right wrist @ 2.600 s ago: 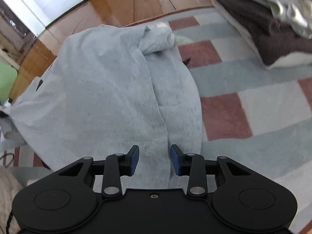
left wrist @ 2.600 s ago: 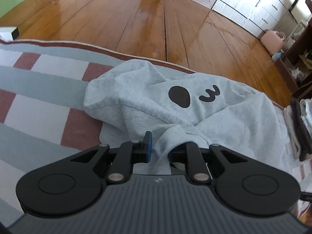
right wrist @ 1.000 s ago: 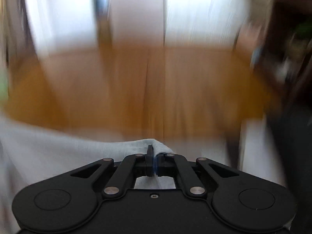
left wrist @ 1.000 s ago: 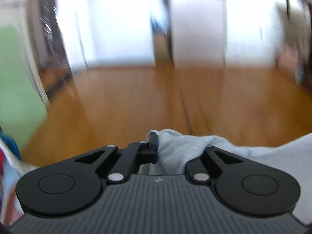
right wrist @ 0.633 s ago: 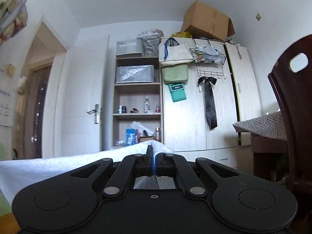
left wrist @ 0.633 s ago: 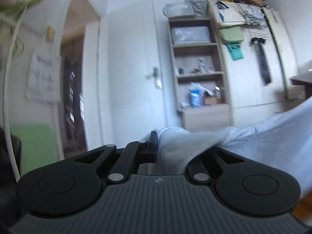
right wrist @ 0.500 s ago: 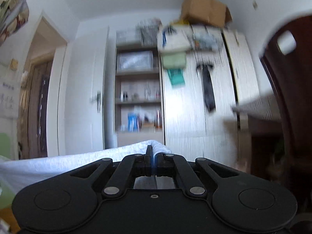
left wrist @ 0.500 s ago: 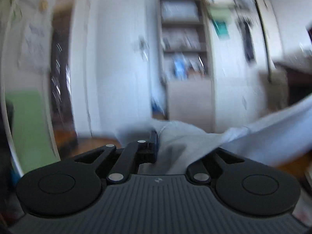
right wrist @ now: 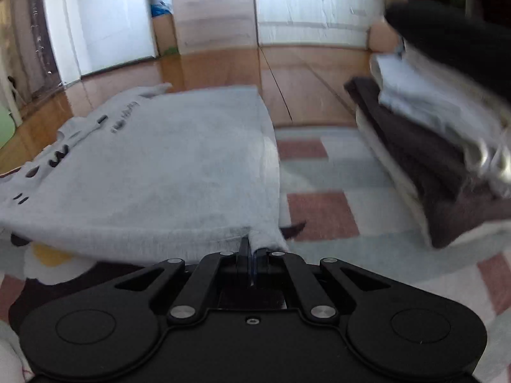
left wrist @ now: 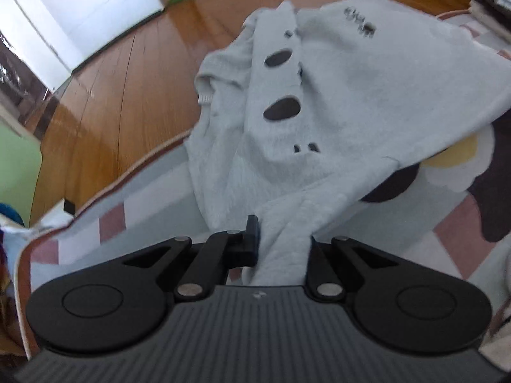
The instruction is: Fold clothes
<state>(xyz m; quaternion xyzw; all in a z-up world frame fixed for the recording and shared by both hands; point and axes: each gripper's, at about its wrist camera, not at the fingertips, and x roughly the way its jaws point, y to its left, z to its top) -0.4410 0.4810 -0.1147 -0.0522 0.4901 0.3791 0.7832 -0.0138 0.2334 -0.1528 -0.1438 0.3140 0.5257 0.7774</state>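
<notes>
Clearly mid-spread: left gripper (left wrist: 281, 242) pinching one bunched corner of the grey sweatshirt (left wrist: 351, 102), right gripper (right wrist: 252, 255) clamped tight on another. Stretched between both, sagging centre-frame over the checked rug (right wrist: 319, 210), likely for flattening before folding.

Left gripper (left wrist: 281, 239) right finger hidden under grey garment (left wrist: 335, 111); stacked clothes (right wrist: 431, 146) blurred

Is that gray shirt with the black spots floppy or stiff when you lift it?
Probably floppy: the gray shirt sags and creases between the left hand-held gripper and right hand-held gripper. Likely light, since small pinches hold it. It shouldn't roll.
</notes>
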